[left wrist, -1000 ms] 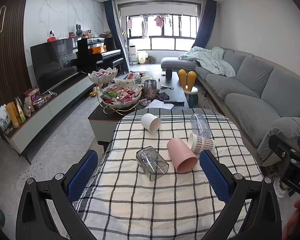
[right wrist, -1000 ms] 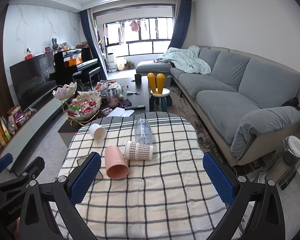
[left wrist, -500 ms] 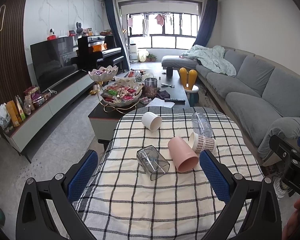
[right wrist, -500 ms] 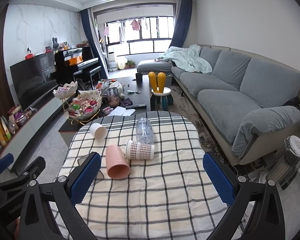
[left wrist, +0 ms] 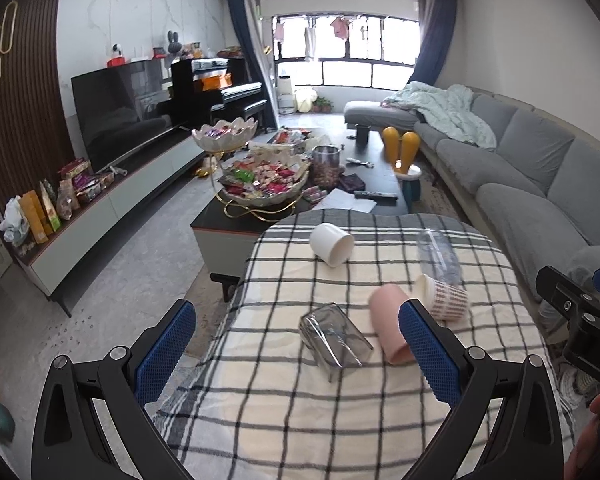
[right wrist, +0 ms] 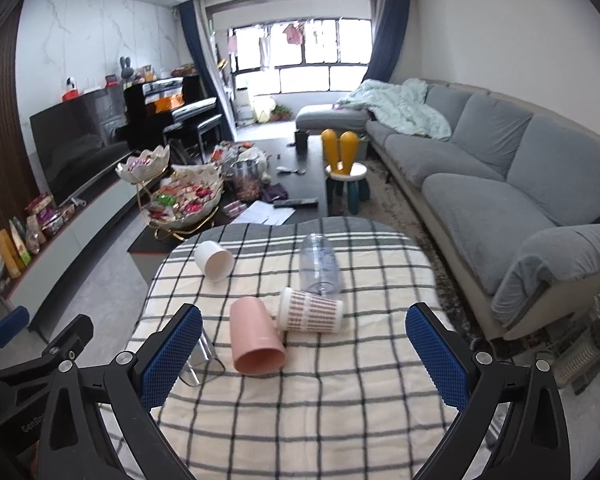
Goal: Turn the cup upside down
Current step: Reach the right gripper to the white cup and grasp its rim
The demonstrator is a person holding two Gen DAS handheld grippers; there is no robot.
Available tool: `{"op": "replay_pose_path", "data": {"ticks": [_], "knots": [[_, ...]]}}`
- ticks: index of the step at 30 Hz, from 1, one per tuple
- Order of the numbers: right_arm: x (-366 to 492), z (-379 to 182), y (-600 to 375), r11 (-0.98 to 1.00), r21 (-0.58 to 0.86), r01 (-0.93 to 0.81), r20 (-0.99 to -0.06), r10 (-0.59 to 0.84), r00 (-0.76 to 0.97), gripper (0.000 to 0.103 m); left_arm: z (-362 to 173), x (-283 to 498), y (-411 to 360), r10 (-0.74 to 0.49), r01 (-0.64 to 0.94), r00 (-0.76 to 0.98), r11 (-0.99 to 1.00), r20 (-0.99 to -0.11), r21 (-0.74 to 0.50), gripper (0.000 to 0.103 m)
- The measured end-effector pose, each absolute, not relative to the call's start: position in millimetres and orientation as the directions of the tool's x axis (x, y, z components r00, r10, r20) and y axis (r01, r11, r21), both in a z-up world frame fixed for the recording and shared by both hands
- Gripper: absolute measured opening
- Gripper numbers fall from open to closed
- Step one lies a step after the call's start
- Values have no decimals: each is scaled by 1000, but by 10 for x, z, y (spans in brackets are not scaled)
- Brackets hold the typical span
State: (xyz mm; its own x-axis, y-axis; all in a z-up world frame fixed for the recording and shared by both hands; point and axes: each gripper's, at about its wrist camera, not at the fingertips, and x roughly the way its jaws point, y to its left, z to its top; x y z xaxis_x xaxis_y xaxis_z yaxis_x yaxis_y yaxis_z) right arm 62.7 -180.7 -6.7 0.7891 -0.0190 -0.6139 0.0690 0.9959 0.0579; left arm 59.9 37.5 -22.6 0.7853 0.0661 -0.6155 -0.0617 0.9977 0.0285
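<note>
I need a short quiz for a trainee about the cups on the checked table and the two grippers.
1. True or false: the pink cup stands upright.
2. Which cup touches the pink cup: A) the white cup, B) the patterned paper cup, C) the clear plastic cup?
3. Fill in: the left gripper and the right gripper are both ____ and hold nothing.

Key: 1 false, it lies on its side on the checked tablecloth; 2 B; 3 open.
</note>
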Motion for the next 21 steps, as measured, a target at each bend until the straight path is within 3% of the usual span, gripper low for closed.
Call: {"op": "replay_pose_path", "data": {"ticks": [21], "knots": [[2824,-745,-714,959,-41,-282,-813,132,566,102,-1015,2027,953,187,-285,593,958,-783,12,103]]}}
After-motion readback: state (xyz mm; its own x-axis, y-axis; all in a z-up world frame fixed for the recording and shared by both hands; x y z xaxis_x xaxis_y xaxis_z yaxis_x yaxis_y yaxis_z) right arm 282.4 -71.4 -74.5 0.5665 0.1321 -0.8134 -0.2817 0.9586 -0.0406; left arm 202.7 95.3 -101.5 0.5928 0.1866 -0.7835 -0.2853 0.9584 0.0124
